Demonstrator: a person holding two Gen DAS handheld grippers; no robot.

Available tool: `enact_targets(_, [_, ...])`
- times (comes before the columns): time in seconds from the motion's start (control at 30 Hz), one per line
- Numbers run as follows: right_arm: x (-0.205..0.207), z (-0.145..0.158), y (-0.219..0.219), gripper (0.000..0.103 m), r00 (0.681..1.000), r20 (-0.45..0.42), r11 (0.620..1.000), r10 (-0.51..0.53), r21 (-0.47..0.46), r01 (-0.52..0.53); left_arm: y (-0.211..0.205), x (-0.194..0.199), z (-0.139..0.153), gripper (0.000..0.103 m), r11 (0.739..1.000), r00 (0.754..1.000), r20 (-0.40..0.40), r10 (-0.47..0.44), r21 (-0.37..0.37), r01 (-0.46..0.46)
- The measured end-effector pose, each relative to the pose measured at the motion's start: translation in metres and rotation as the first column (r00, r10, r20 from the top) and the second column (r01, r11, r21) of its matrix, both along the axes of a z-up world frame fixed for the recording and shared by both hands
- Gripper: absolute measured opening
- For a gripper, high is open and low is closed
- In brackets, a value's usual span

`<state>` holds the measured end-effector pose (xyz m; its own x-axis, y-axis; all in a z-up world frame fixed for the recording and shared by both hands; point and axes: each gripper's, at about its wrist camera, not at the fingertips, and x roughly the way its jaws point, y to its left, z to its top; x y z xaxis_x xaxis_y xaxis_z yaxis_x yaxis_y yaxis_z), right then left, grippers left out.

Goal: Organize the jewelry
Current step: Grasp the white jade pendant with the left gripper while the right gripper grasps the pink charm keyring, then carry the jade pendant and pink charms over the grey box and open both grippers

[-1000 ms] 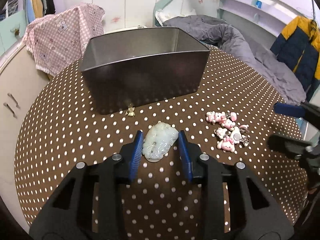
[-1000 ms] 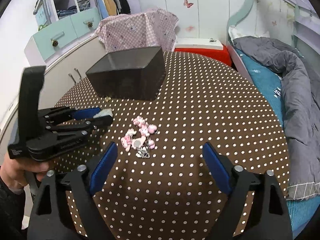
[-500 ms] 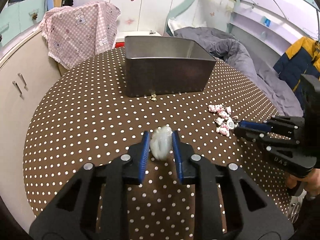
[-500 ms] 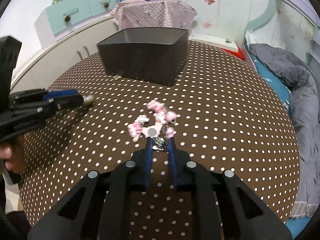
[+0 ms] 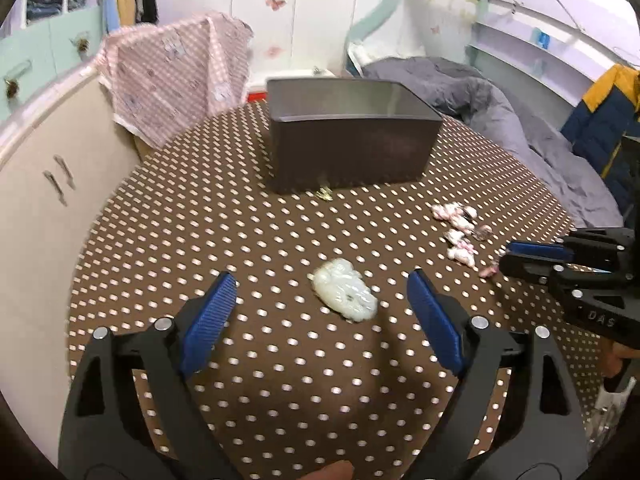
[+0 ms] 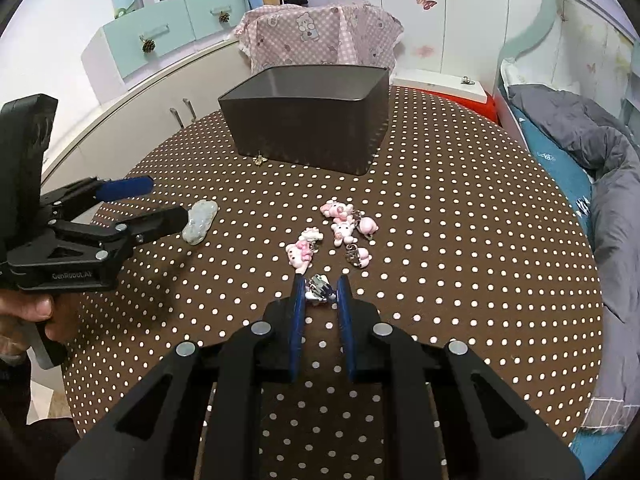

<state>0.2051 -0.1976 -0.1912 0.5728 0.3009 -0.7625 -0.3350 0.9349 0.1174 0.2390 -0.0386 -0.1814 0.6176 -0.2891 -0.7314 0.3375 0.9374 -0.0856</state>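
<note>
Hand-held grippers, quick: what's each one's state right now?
Left hand-held gripper: open, jaws just opened; pale green carved jade pendant lies loose on the table.
Right hand-held gripper: shut on small silver metal charm.

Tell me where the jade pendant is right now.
The jade pendant lies flat on the dotted tablecloth between the open left gripper's fingers, untouched.

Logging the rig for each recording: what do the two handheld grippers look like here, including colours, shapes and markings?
Both are matte black plastic frames with triangular cut-outs and silver round rivets, each ending in two fingers faced with ribbed blue pads. The left gripper shows pale lettering on its side in the right wrist view; the right gripper reads "DAS" in the left wrist view. No cables or sleeves are clearly visible.
</note>
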Motion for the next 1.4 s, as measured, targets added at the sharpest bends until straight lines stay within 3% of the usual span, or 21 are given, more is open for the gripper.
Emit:
enact_targets(0.1, [0.0, -0.002, 0.0, 0.014, 1.0, -0.002, 1.0, 0.0, -0.006, 0.0, -0.005, 0.006, -0.011, 0.084, 1.0, 1.0, -0.031, -0.003, 0.019, 0.003])
enact_targets(0.17, [-0.001, -0.002, -0.001, 0.014, 1.0, -0.003, 1.0, -0.001, 0.001, 0.001, -0.009, 0.011, -0.019, 0.07, 0.999, 0.998, -0.062, 0.002, 0.034, 0.0])
enact_targets(0.2, [-0.001, -0.002, -0.001, 0.014, 1.0, -0.002, 1.0, -0.002, 0.002, 0.002, -0.011, 0.01, -0.016, 0.043, 0.999, 0.999, -0.048, -0.012, 0.038, 0.014])
enact_targets(0.27, [-0.002, 0.0, -0.002, 0.014, 1.0, 0.003, 1.0, -0.006, 0.006, 0.006, -0.014, 0.012, -0.016, 0.036, 0.998, 0.999, -0.045, -0.031, 0.047, 0.033])
enact_targets(0.77, [-0.003, 0.039, -0.005, 0.014, 0.996, 0.085, 1.0, 0.009, 0.001, -0.009, 0.007, 0.005, 0.001, 0.035, 0.996, 0.997, -0.036, -0.061, -0.071, 0.058])
enact_targets(0.97, [0.007, 0.079, -0.005, 0.014, 0.984, 0.177, 1.0, 0.03, -0.009, -0.029, 0.016, 0.004, 0.041, 0.035, 0.995, 0.997, 0.055, -0.045, -0.088, 0.049])
enact_targets(1.17, [0.035, 0.14, 0.0, 0.014, 0.947, 0.317, 0.998, 0.058, -0.033, -0.051, 0.019, 0.018, 0.099, 0.035, 0.995, 0.981, 0.189, -0.037, -0.089, 0.055])
enact_targets(1.4, [0.083, 0.174, 0.0, 0.014, 0.932, 0.359, 0.997, 0.06, 0.024, -0.073, 0.011, 0.053, 0.145, 0.035, 0.992, 0.964, 0.264, -0.036, -0.105, 0.066])
